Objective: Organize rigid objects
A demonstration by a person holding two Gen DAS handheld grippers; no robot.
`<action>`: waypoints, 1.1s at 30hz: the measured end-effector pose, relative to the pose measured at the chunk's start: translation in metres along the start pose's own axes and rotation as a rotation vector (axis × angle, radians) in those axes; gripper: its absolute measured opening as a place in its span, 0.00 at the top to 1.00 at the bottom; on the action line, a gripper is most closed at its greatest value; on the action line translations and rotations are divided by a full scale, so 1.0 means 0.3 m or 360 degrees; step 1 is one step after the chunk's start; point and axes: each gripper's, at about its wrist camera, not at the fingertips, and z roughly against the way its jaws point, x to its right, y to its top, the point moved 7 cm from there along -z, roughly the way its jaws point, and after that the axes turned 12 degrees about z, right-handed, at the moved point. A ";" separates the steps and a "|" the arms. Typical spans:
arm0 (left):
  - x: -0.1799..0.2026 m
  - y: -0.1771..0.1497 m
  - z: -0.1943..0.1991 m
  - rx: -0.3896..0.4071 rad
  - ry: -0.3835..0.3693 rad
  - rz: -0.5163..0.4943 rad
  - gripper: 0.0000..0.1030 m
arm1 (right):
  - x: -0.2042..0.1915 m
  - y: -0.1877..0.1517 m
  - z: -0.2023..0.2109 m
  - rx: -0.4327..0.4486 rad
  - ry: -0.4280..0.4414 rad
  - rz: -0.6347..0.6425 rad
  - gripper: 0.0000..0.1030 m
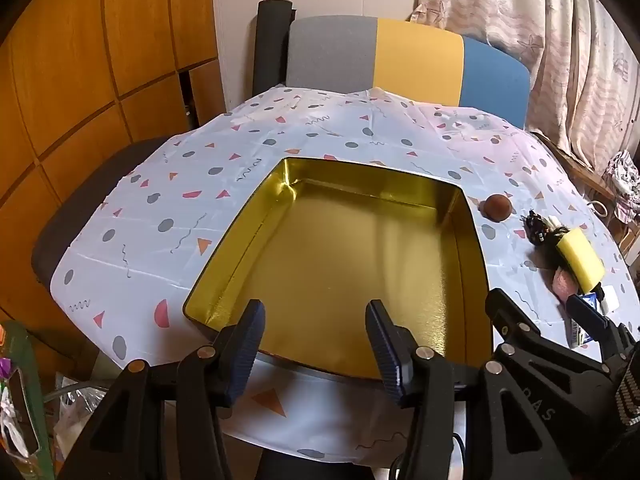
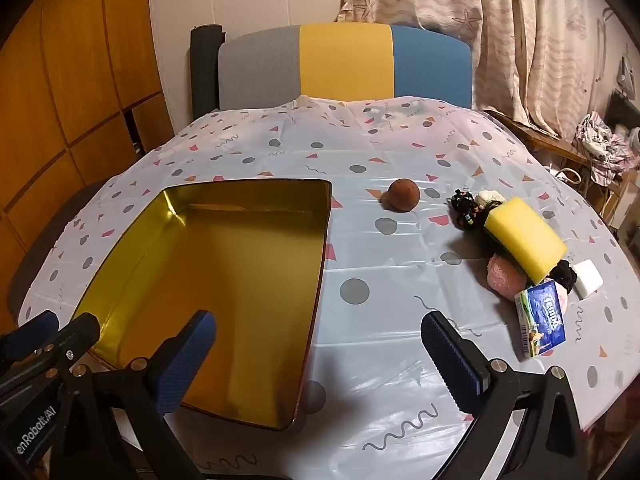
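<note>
Both claws hang empty over the near edge of the bench: the left claw (image 1: 316, 344) half-spread above the gold tin (image 1: 472, 216), the right claw (image 2: 320, 348) spread wide beside it. Nothing is packed yet. Next, I'd guess, comes reaching toward the right edge for the brown ball (image 2: 402, 195) or yellow sponge (image 2: 526, 238).
</note>
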 end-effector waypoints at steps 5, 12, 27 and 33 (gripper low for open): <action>-0.007 0.000 0.004 0.0009 -0.0003 0.0023 0.49 | 0.003 0.000 -0.004 -0.0007 -0.0005 -0.0006 0.00; -0.003 -0.009 -0.004 -0.0028 -0.0001 0.0036 0.49 | 0.012 -0.011 -0.010 -0.0021 -0.0009 0.0002 0.00; -0.027 -0.016 -0.037 -0.0062 0.0025 0.0048 0.49 | 0.006 -0.015 -0.017 -0.0041 -0.0019 0.0028 0.00; -0.027 -0.016 -0.038 -0.0063 0.0027 0.0048 0.49 | 0.002 -0.014 -0.016 -0.0044 -0.0018 0.0027 0.00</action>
